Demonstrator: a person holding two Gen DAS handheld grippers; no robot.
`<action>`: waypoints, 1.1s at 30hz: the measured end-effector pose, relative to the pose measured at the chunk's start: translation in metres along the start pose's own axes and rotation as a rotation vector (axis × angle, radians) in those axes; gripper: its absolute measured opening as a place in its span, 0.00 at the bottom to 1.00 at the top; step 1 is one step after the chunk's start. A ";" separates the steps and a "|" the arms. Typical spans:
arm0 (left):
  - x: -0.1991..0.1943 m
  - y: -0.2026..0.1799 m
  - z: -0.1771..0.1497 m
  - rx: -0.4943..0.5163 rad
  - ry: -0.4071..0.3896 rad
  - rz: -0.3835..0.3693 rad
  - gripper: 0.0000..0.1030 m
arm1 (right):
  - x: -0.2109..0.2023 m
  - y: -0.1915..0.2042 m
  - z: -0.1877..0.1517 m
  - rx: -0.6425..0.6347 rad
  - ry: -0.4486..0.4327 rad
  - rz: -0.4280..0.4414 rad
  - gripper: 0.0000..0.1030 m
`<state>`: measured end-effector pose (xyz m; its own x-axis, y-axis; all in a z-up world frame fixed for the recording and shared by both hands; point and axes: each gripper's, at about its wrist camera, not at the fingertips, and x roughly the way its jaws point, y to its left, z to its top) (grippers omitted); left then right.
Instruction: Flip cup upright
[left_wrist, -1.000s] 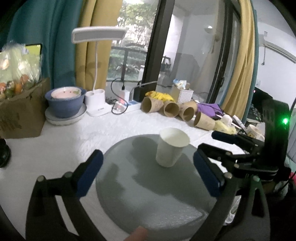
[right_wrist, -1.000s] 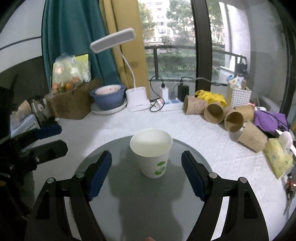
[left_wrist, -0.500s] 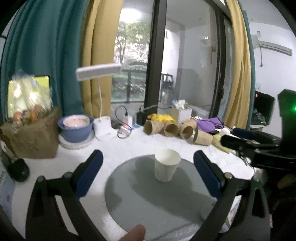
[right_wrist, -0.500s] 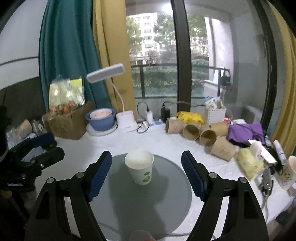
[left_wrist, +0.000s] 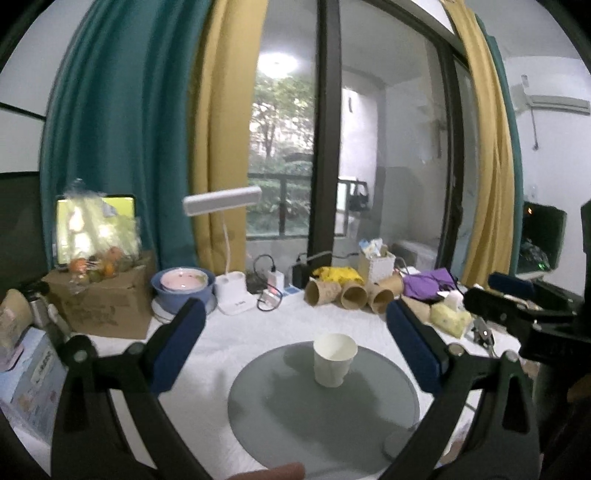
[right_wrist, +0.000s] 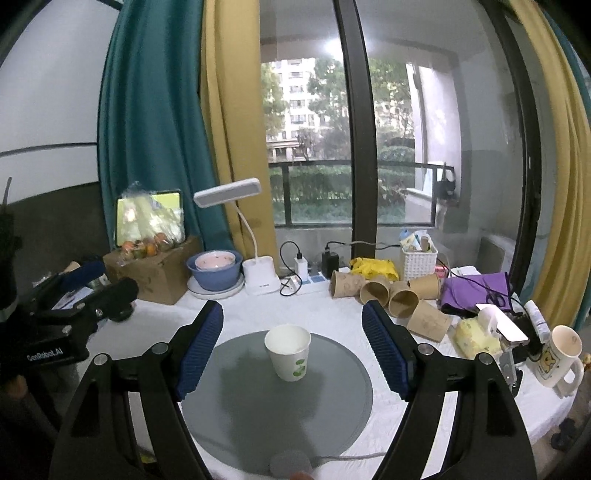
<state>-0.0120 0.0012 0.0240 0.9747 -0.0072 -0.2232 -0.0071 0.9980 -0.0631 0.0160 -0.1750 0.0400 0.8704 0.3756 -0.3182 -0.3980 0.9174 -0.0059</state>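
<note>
A white paper cup (left_wrist: 333, 359) with a green print (right_wrist: 289, 351) stands upright, mouth up, on a round grey mat (left_wrist: 280, 413) (right_wrist: 236, 402). My left gripper (left_wrist: 295, 347) is open and empty, held high and well back from the cup. My right gripper (right_wrist: 293, 349) is open and empty, also raised and back from the cup. The right gripper shows at the right of the left wrist view (left_wrist: 517, 306); the left gripper shows at the left of the right wrist view (right_wrist: 85, 291).
Several brown paper cups (right_wrist: 384, 293) lie on their sides at the back. A desk lamp (right_wrist: 255, 254), blue bowl (right_wrist: 214, 271), cardboard box (right_wrist: 155, 269), power strip (right_wrist: 306, 280), white basket (right_wrist: 419, 258), purple cloth (right_wrist: 476, 290) and mug (right_wrist: 557, 354) crowd the white table (right_wrist: 317, 310).
Both grippers have risen and pulled back from the cup, which looks smaller and lower in both views. The cup has stayed upright on the mat.
</note>
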 end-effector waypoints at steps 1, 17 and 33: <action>-0.003 -0.001 0.000 0.001 -0.007 0.009 0.96 | -0.003 0.000 0.000 0.001 -0.003 0.001 0.78; -0.020 0.000 0.004 0.020 -0.040 -0.005 0.96 | -0.012 0.005 0.000 -0.007 -0.031 0.006 0.78; -0.024 0.001 0.008 0.016 -0.065 0.011 0.96 | -0.010 0.002 0.002 0.001 -0.030 -0.005 0.78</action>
<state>-0.0334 0.0023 0.0367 0.9871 0.0078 -0.1601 -0.0152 0.9989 -0.0448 0.0072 -0.1764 0.0455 0.8807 0.3745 -0.2900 -0.3933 0.9194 -0.0070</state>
